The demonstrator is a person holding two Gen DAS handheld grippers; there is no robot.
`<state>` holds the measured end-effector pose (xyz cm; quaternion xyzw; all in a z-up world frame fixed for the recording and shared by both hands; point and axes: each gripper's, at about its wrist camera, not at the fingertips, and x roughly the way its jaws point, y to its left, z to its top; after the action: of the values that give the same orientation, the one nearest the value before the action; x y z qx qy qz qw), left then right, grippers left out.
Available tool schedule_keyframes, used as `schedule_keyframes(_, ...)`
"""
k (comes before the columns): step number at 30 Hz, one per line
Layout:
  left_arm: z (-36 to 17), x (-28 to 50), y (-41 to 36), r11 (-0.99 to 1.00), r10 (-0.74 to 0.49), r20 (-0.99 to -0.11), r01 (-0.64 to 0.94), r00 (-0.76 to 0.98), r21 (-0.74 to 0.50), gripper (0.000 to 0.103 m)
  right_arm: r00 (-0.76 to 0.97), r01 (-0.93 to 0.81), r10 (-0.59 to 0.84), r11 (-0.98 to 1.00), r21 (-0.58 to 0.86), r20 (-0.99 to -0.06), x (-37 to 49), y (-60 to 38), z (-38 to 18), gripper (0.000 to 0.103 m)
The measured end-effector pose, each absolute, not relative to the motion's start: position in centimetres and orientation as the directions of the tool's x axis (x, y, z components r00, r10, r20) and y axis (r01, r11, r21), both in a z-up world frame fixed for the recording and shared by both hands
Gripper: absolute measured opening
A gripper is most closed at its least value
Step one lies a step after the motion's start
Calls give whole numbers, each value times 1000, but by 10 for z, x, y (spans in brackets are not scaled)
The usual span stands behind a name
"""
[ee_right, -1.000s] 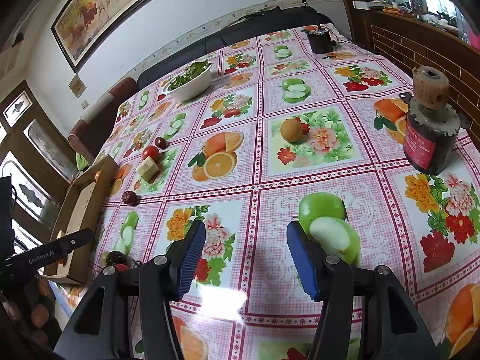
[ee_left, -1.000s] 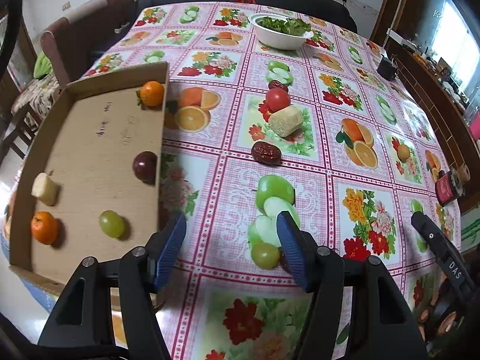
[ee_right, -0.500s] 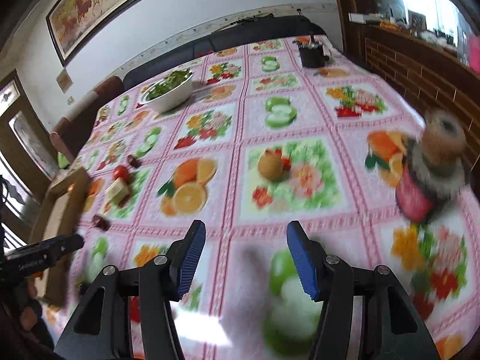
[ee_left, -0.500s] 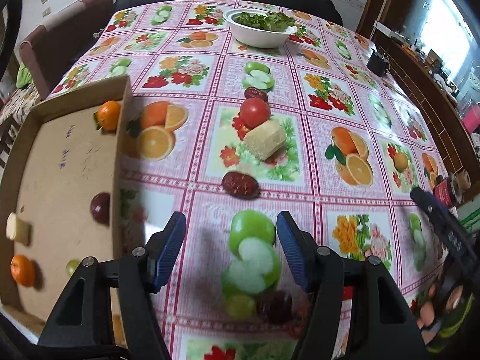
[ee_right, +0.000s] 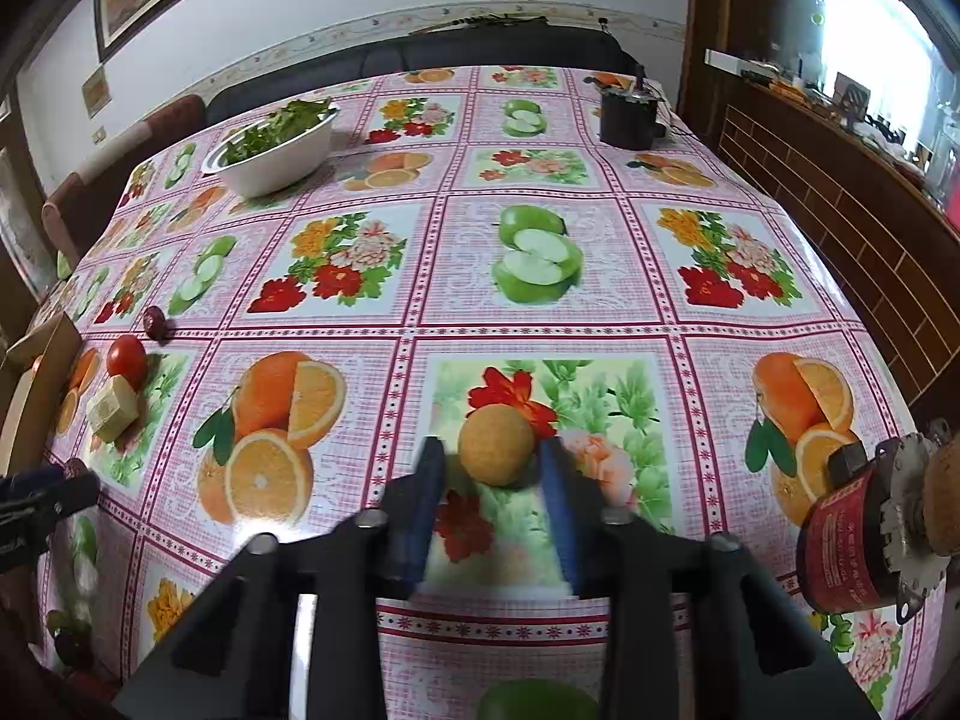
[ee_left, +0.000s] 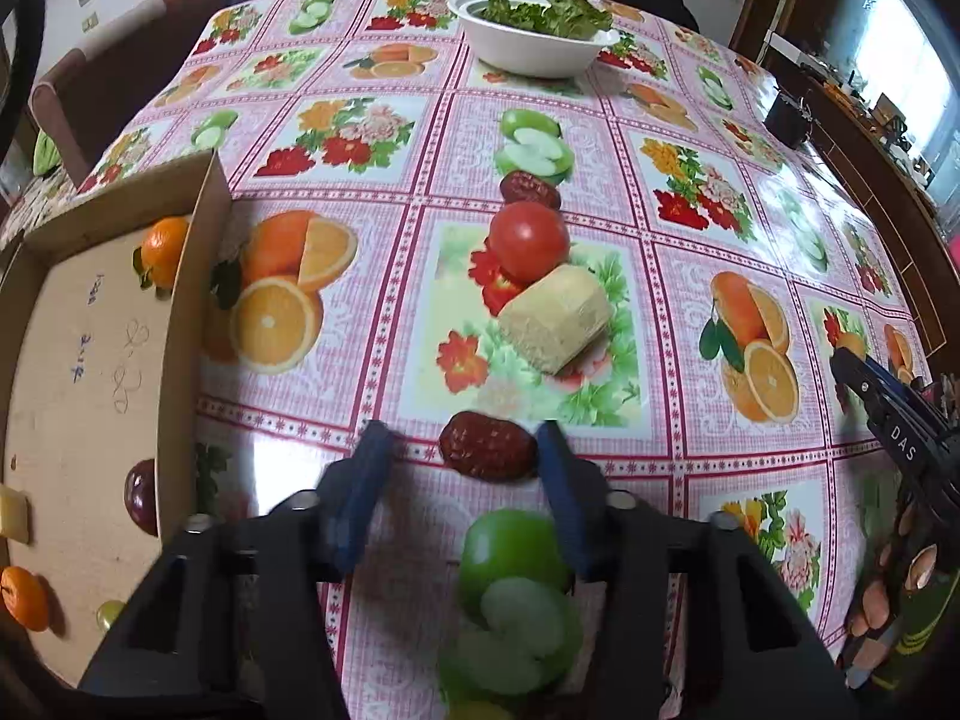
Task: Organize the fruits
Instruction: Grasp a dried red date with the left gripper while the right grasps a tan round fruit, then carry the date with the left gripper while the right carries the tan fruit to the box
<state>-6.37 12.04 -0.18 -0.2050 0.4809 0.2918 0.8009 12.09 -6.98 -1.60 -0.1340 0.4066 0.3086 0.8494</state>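
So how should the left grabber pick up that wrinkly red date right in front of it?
Grip the date across its short middle, one finger on the near side and one on the far. It lies flat with its long axis running left-right between the left gripper's open fingers, so turning the wrist and coming down from above would likely hold best.

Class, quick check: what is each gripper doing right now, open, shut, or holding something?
Left gripper: open, a red date between its fingers, not gripped.
Right gripper: open, a round tan fruit between its fingers, not gripped.
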Motion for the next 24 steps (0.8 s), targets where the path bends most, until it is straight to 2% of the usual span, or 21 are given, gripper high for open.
schedule_keyframes(1,-1,-63,121,744,273,-889,-667,368,-47,29,479,-636,418,772,24,-772,120,-70,-16,26)
schedule_keyframes(8,3,-74,119,734,256,-888,-674,382,-79,29,469,-656,477,752,69,-743,103,-75,-5,26)
schedule_keyframes(16,13,-96,101,712,368,-862,-702,349,20,29,360,-709,604,673,213,-711,60,-74,11,26)
schedule_keyframes(24,34,-124,100,682,436,-820,-730,371,33,30,322,-761,658,608,226,-681,19,-64,31,25)
